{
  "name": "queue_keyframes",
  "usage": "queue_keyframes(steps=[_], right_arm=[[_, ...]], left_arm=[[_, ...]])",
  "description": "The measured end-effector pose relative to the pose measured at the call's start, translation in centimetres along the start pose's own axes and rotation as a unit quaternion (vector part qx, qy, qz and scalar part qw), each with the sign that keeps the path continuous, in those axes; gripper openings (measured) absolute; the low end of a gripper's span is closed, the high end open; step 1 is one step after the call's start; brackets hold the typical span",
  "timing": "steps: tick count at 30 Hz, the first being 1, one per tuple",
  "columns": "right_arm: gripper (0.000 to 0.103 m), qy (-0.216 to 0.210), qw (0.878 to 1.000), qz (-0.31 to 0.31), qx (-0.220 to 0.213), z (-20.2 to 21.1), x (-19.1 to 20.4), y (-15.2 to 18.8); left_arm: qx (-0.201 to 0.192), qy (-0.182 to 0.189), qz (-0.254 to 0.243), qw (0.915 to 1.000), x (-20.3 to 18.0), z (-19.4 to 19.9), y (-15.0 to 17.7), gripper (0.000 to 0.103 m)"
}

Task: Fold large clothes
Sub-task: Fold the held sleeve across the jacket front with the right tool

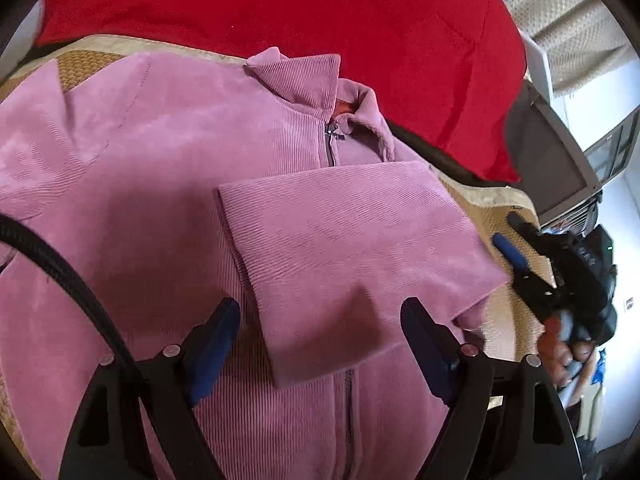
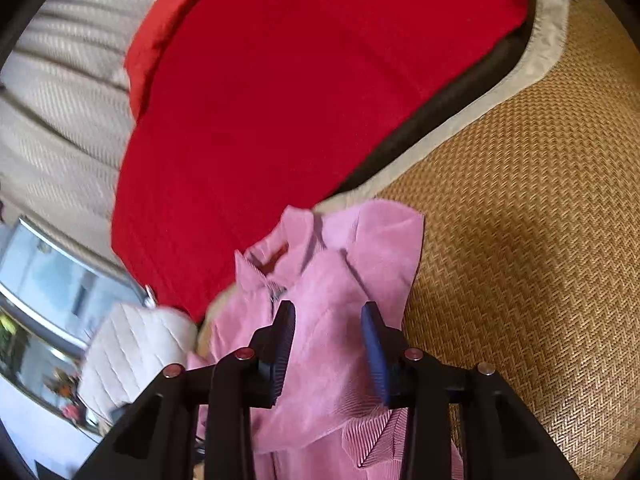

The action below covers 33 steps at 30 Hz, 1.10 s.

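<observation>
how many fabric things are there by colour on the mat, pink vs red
pink: 1, the corduroy jacket, one sleeve folded across its front
red: 1, the red cloth lying beyond the collar
total: 2
Both lie on the woven mat.

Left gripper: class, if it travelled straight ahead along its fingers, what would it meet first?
Probably the folded sleeve of the pink jacket. The left gripper is open and the sleeve lies directly ahead between its fingers. Depth is unclear; beyond it lies the collar.
</observation>
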State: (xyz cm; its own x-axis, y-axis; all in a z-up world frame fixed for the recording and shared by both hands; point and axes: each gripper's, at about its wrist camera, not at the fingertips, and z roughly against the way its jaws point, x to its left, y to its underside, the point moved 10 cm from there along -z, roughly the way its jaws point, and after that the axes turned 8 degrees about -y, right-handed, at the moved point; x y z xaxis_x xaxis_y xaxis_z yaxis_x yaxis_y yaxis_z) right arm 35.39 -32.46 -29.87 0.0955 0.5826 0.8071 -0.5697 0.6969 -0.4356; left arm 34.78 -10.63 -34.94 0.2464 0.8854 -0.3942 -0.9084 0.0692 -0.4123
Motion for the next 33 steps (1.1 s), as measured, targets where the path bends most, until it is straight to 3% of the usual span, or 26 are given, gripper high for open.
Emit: queue_keyframes(steps=[4, 6, 7, 8, 11, 13, 16, 18, 20, 21, 22, 23, 24, 25, 28, 30, 33], right_arm=[[0.038, 0.021, 1.0, 0.01, -0.001, 2.7, -1.9, -0.3], [0.038, 0.033, 0.999, 0.017, 0.004, 2.5, -2.4, 0.2], [0.038, 0.036, 0.999, 0.021, 0.006, 2.2, -2.6, 0.3], [0.038, 0.041, 0.999, 0.026, 0.008, 2.0, -2.5, 0.5], [0.038, 0.041, 0.999, 0.033, 0.013, 1.9, -2.6, 0.9], [0.038, 0.036, 0.998, 0.039, 0.015, 1.7, -2.3, 1.1], [0.038, 0.031, 0.998, 0.049, 0.019, 1.6, -1.8, 1.5], [0.038, 0.025, 0.998, 0.053, 0.026, 1.1, -1.4, 2.0], [0.039, 0.022, 0.997, 0.059, 0.04, 0.3, -1.1, 2.8], [0.039, 0.021, 0.997, 0.061, 0.047, -0.1, -0.9, 3.2], [0.039, 0.019, 0.996, 0.063, 0.058, -0.6, -0.8, 3.7], [0.052, 0.021, 0.995, 0.067, 0.075, -1.4, -0.7, 4.5], [0.062, 0.024, 0.993, 0.069, 0.088, -1.9, -0.6, 5.1], [0.069, 0.028, 0.992, 0.071, 0.102, -2.5, -0.7, 5.8], [0.069, 0.064, 0.981, 0.111, 0.144, -4.1, -0.8, 7.9], [0.069, 0.073, 0.978, 0.135, 0.139, -4.0, -0.3, 8.0], [0.069, 0.04, 0.984, 0.13, 0.113, -3.1, 1.4, 7.3]], left_arm=[[-0.027, -0.004, -0.006, 0.9996, 0.1, -0.4, -0.8, 0.036], [-0.04, 0.012, 0.002, 0.9991, 0.0, -0.1, -1.3, 0.028], [-0.054, 0.022, -0.001, 0.9983, -0.2, 0.4, -1.6, 0.014], [-0.068, 0.028, -0.008, 0.9973, -0.4, 1.1, -1.9, 0.009], [-0.112, 0.028, -0.025, 0.993, -0.6, 3.5, -3.1, 0.008], [-0.149, 0.007, -0.032, 0.9882, 0.1, 5.1, -4.2, 0.008], [-0.2, -0.079, -0.042, 0.9758, 2.4, 7.5, -5.5, 0.008], [-0.225, -0.153, -0.052, 0.9607, 4.5, 8.8, -6.5, 0.008], [-0.22, -0.198, -0.055, 0.9537, 6.1, 8.8, -6.7, 0.008], [-0.206, -0.201, -0.045, 0.9566, 6.8, 8.4, -6.7, 0.011], [-0.185, -0.202, -0.028, 0.9612, 7.7, 8.0, -6.6, 0.028], [-0.172, -0.2, -0.015, 0.9644, 8.4, 8.0, -6.4, 0.057], [-0.17, -0.195, 0.0, 0.9661, 9.0, 8.3, -6.2, 0.067], [-0.181, -0.19, 0.018, 0.9649, 9.9, 9.2, -6.2, 0.072], [-0.211, -0.192, 0.057, 0.9568, 12.6, 12.5, -5.6, 0.072], [-0.237, -0.211, 0.099, 0.9432, 16.0, 15.9, -4.2, 0.072], [-0.274, -0.238, 0.176, 0.915, 20.8, 21.3, -2.3, 0.078]])
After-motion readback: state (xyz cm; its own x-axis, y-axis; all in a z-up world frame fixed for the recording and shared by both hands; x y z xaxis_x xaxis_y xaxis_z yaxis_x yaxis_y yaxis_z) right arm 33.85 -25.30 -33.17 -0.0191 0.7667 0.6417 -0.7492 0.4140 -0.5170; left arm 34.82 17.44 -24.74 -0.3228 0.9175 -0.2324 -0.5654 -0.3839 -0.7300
